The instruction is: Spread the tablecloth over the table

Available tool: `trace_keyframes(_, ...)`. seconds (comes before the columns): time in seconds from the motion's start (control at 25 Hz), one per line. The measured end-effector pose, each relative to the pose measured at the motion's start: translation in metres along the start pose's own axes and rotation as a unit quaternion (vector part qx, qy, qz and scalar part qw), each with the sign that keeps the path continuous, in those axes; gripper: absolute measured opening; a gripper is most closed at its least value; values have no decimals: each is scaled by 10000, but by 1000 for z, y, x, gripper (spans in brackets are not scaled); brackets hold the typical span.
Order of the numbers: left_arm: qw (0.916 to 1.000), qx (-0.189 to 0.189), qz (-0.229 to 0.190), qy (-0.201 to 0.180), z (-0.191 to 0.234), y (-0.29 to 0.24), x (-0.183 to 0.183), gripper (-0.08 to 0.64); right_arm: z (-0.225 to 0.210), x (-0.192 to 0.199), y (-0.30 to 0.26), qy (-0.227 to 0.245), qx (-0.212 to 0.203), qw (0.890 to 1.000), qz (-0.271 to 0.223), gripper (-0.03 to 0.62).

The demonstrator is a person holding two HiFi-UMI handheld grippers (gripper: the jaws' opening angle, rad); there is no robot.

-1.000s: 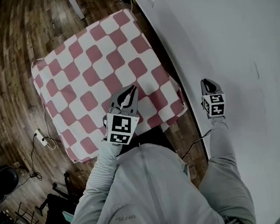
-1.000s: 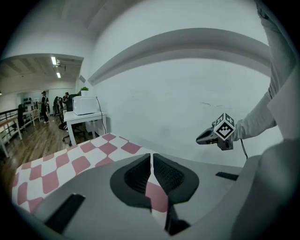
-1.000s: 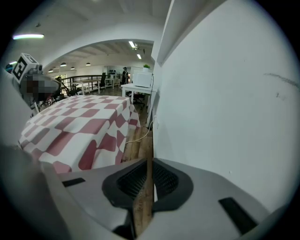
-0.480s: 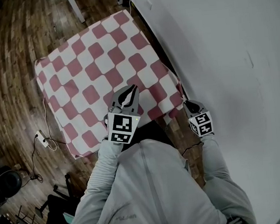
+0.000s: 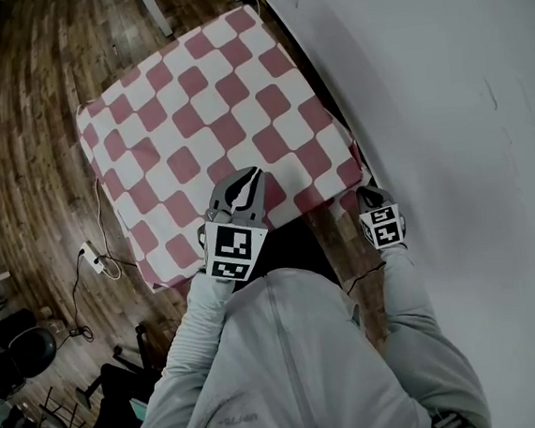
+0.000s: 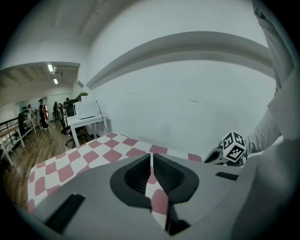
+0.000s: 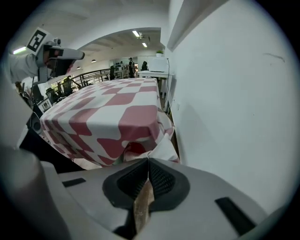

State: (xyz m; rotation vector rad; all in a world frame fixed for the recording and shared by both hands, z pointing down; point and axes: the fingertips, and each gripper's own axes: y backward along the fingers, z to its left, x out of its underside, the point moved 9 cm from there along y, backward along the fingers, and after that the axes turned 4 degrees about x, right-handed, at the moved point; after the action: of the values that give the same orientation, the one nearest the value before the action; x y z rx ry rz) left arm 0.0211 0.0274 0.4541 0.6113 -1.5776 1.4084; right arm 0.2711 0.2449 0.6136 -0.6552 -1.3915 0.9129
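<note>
I read the left gripper (image 5: 251, 176) with its jaws closed together and nothing between them, angled slightly downward on a bent left arm (image 5: 201, 329). The right gripper (image 5: 368, 191) points steeply down, jaws closed and empty, on the right arm (image 5: 406, 310).

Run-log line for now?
tablecloth: spread, right near corner rumpled | left gripper: jaws shut, over near edge | right gripper: jaws shut, at that corner

One checkered tablecloth (image 5: 211, 120), two tools (image 5: 254, 170) (image 5: 365, 190), one power strip (image 5: 93, 259).
</note>
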Motion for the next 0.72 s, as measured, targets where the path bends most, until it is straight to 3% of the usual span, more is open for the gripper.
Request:
trace_keyframes(0.36,9999,56,-87,-7,-5,6,2,40,-21,40,14,-671,453,9947,631,26)
trace_keyframes(0.52,9998,-6,-173,20,-4,12,2,40,-23,31,34,-862,609,9944,85,26)
trace_keyframes(0.72,9995,-139,-271,87,-3,21,-1,40,-18,-14,53,-565,613,9949,-564,28)
